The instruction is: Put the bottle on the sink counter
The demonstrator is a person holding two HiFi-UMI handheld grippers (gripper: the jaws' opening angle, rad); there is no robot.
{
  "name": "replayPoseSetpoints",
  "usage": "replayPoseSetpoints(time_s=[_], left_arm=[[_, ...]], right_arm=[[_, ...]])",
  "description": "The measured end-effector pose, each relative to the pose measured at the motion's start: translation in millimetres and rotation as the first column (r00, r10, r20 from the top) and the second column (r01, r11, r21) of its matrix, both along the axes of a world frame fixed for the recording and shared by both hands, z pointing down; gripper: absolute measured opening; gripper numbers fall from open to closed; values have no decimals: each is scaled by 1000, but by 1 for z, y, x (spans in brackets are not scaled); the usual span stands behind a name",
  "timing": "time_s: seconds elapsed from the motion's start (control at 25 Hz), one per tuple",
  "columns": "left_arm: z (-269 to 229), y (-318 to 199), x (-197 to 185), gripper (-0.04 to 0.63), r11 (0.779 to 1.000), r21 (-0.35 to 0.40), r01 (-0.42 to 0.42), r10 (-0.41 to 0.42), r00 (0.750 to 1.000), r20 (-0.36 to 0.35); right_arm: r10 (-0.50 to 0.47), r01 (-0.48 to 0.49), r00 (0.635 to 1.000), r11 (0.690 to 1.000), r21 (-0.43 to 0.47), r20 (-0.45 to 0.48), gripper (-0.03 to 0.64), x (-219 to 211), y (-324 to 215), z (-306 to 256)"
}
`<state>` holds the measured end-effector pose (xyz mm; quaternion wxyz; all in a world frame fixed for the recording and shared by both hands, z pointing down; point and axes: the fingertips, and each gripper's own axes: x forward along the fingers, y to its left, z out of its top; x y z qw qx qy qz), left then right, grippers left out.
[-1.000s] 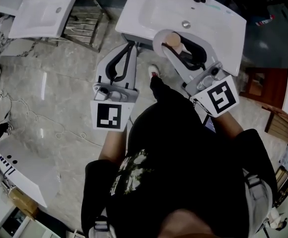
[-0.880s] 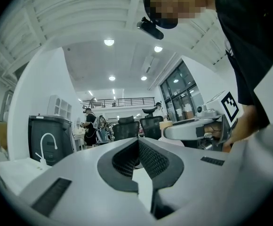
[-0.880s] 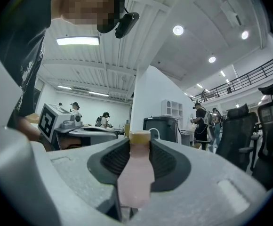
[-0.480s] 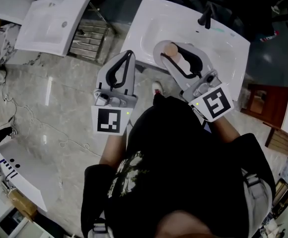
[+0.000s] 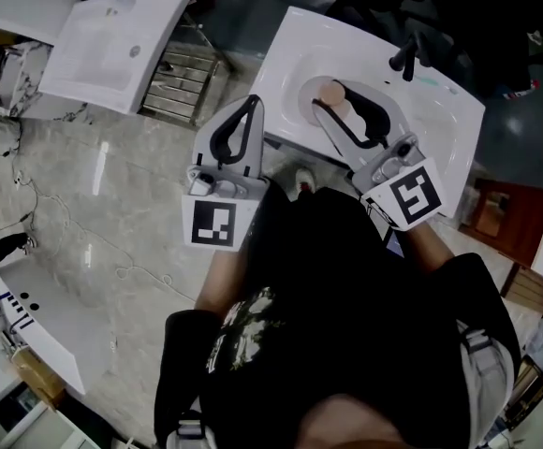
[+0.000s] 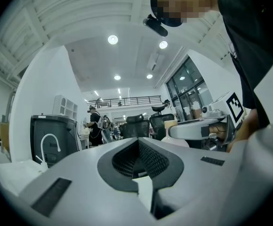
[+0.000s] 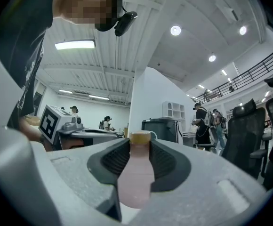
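A pale pink bottle with a tan cap is held over the basin of the white sink, a little short of the black faucet. My right gripper is shut on it; in the right gripper view the dark pads press both sides of the bottle below its cap. My left gripper hovers at the sink's front left edge, above the floor. Its jaws meet at the tips and nothing is between them.
A second white sink top lies at the upper left beside a metal rack. Marble floor spreads on the left, with a white panel at the lower left. Wooden furniture stands right of the sink.
My right gripper has carried the bottle from the sink's front edge farther in over the basin, toward the faucet. The left gripper has moved forward with it, still shut.
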<state>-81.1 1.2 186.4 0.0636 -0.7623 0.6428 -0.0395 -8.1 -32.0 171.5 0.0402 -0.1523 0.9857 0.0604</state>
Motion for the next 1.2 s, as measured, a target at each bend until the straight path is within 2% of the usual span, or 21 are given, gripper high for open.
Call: replayPoseSetpoints(time_s=[0.12,0.36,0.6,1.2], left_arm=[[-5,-10,-14,14,1000,13,-19,19,1000,-10],[-7,-45,-33,14,994,21,-109,109,994,-17],[-6,-76,-48,14,981,1,-194,194,981,-14],[24,-154,-69,14,940,-77,-332,332,943,-14]], right_arm=[[17,-17,1000,1000,3,-16,121,-16,-6,-1],[105,-106,994,994,-13,-35,121,-39,-34,0],[185,-187,982,982,-32,-37,121,-57,-59,2],[312,-317,948,943,-102,-61,121,-83,-132,34]])
